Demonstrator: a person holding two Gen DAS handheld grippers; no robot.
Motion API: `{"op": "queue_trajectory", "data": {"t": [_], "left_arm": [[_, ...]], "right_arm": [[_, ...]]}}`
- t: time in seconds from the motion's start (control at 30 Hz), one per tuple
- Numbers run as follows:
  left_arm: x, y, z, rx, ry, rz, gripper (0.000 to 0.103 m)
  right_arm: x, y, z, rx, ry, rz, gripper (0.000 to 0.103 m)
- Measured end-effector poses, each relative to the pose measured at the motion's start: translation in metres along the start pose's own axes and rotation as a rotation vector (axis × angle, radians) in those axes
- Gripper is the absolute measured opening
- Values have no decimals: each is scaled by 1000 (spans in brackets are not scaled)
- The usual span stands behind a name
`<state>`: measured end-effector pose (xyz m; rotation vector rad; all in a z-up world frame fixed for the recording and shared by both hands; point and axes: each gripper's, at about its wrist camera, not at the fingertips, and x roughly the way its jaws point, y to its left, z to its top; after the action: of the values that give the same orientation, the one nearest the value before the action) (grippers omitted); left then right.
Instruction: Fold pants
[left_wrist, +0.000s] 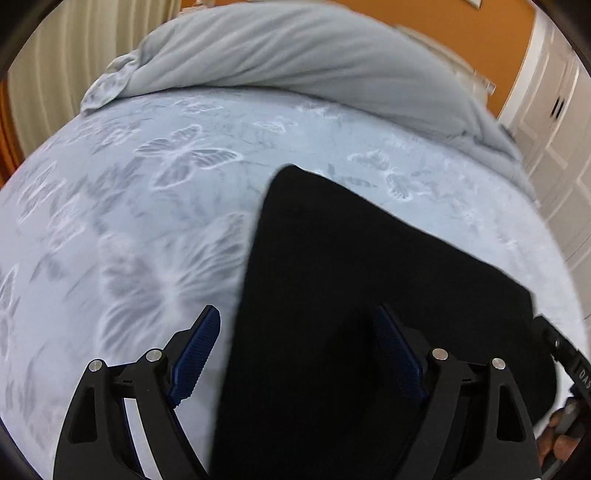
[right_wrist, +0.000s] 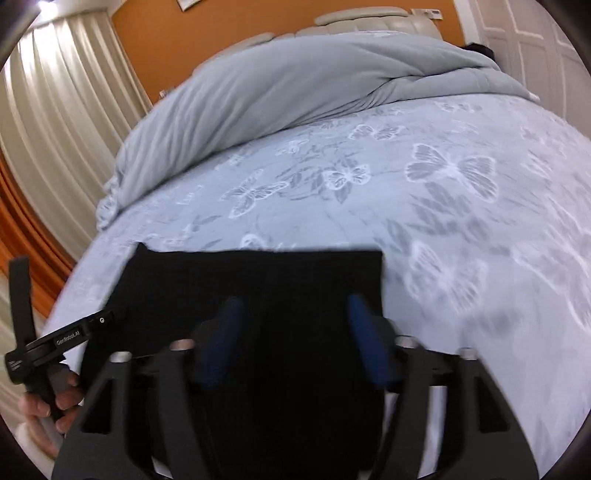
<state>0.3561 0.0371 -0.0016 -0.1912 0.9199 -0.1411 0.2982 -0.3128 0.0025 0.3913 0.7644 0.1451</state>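
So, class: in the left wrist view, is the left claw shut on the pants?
No: the left claw stands open over the black pants.

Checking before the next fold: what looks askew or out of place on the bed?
Nothing stands out. The black pants lie flat on the butterfly sheet with a straight far edge, and the grey duvet is bunched at the head of the bed.

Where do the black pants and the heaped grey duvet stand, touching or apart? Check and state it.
Apart. The right wrist view shows the pants and the duvet separated by a broad band of butterfly-print sheet.
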Motion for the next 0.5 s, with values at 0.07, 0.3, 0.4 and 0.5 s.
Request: {"op": "queue_trajectory", "data": {"t": [0.07,0.3,0.4,0.5], "left_arm": [[-33,16,-17,-3,-62,-8,92],[-7,36,-57,-75,81,-95,72],[-25,24,-47,-111,114,-185,26],[-25,9,-49,1,130,-111,41]], "right_arm": [[-21,-7,-16,13,0,-12,95],[4,-15,-50,163,162,167,38],[-31,0,-33,90,85,175,28],[-15,-19,-44,61,162,103,40]]}}
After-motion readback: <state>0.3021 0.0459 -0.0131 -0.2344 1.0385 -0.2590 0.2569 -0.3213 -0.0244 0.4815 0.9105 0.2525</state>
